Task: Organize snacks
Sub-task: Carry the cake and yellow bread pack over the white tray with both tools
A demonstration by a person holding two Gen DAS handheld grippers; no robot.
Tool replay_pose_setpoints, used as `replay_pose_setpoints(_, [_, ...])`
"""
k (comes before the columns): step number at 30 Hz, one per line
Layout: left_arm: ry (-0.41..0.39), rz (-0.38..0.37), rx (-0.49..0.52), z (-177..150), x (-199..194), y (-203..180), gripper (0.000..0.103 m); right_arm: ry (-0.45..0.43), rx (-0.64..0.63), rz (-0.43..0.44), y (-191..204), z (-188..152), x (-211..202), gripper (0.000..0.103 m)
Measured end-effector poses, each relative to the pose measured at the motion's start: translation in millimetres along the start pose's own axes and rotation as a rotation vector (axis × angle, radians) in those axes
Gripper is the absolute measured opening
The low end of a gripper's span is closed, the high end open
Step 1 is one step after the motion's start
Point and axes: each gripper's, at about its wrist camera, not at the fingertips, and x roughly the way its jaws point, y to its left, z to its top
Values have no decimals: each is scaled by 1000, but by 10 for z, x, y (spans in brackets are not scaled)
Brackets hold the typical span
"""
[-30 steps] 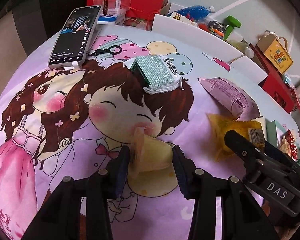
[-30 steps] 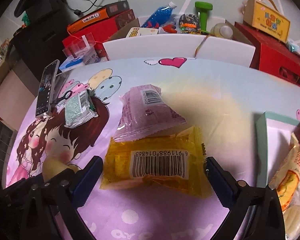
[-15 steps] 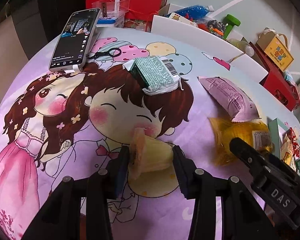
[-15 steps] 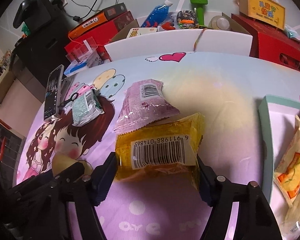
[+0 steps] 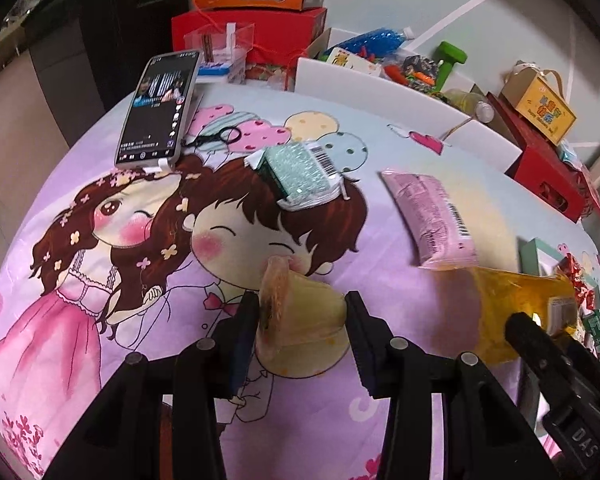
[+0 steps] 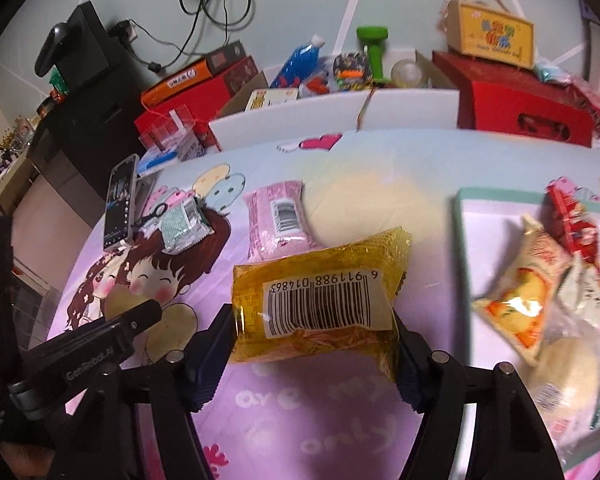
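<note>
Carrying snacks in both hands now, the person has the right hand-held gripper [image 6: 314, 354], its jaws newly closed on the yellow packet [image 6: 320, 300], lifted toward the tray [image 6: 466, 248] just beside it, while the left hand-held gripper [image 5: 300, 320] pinches the jelly cup [image 5: 300, 304] above open worktop [image 5: 380, 272], pink packet [image 5: 432, 216] nearby.

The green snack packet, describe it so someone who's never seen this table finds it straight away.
On the cartoon tablecloth, find the phone at the far left. Just right of it, on the cartoon boy's brown hair, lies the green snack packet. Its neighbour is pink; only this one is green, with silvery crimped ends.
</note>
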Motion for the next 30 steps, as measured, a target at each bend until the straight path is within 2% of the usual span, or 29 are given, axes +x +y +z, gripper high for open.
replay_pose_setpoints(7, [-34, -10, 34, 9, -152, -156, 45, -56, 3, -67, -158, -37, -392, 73])
replay_pose_setpoints(15, [-68, -41, 105, 13, -301, -502, 45, -92, 76, -137, -581, -48, -665, 73])
replay_pose_setpoints(24, [-86, -92, 232, -60, -385, -1110, 45, -138, 218, -202, -1240, -28, -934, 73])
replay_pose_setpoints(30, [-102, -156, 344, -196, -454, -1679, 46, -171, 332, -265, -1725, -83, -1156, 73])
